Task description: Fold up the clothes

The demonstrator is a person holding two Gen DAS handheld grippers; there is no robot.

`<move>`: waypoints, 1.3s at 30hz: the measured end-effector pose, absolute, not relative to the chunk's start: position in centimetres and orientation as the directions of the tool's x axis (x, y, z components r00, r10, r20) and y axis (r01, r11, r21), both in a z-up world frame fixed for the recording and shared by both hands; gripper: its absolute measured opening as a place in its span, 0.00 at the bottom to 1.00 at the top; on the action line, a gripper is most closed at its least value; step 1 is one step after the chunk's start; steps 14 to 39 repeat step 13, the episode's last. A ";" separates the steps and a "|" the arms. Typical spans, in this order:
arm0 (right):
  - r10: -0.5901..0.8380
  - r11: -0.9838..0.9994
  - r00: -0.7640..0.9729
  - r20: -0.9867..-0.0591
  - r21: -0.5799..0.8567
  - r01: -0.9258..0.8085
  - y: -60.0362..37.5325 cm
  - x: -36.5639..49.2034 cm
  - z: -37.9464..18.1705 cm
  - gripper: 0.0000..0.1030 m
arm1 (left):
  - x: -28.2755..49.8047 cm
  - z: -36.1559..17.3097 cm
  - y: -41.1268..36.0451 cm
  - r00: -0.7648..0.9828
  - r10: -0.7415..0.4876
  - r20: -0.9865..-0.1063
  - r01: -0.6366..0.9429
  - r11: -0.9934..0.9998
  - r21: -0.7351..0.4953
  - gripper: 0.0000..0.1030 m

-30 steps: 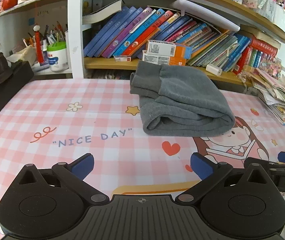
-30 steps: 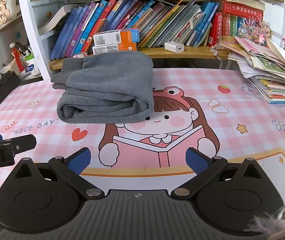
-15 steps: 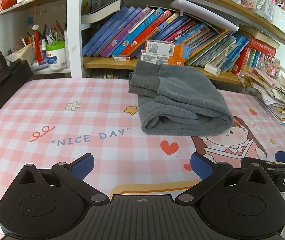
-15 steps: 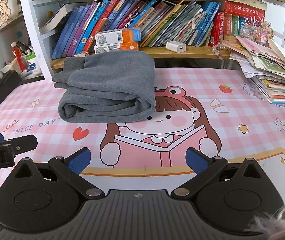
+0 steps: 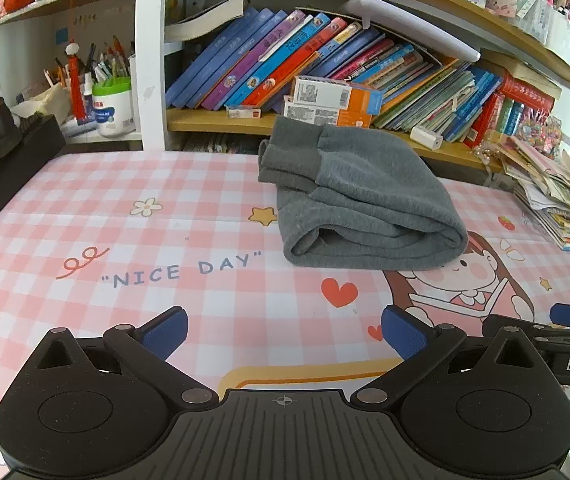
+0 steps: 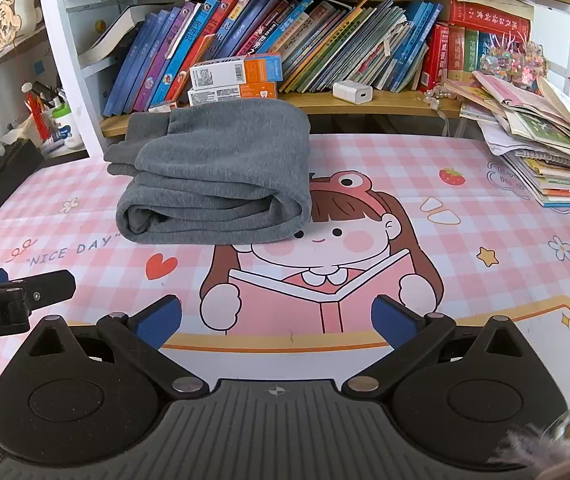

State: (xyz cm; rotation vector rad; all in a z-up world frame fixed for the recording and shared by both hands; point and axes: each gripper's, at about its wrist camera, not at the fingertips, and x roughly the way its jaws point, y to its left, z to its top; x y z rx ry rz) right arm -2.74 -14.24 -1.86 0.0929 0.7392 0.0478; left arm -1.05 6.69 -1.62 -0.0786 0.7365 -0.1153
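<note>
A grey garment (image 5: 361,200) lies folded in a thick bundle on the pink checked table mat (image 5: 125,232), near the back by the bookshelf. It also shows in the right wrist view (image 6: 221,176). My left gripper (image 5: 283,332) is open and empty, well in front of the bundle. My right gripper (image 6: 277,320) is open and empty, also in front of it and apart from it. The right gripper's side shows at the right edge of the left wrist view (image 5: 565,344).
A bookshelf (image 6: 285,40) full of books stands behind the table. A stack of magazines (image 6: 545,140) sits at the back right. A pen cup (image 5: 113,104) and a black box (image 5: 9,160) are at the left.
Both grippers have drawn back slightly and the bundle looks a little farther up in each view. The garment has not moved on the mat.
</note>
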 end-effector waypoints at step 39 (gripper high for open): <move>0.084 0.994 0.726 -0.682 0.105 -0.016 -14.3 -2.5 -2.2 0.99 | -0.9 -2.0 6.9 0.723 -0.138 -0.676 0.062 0.989 -0.136 1.00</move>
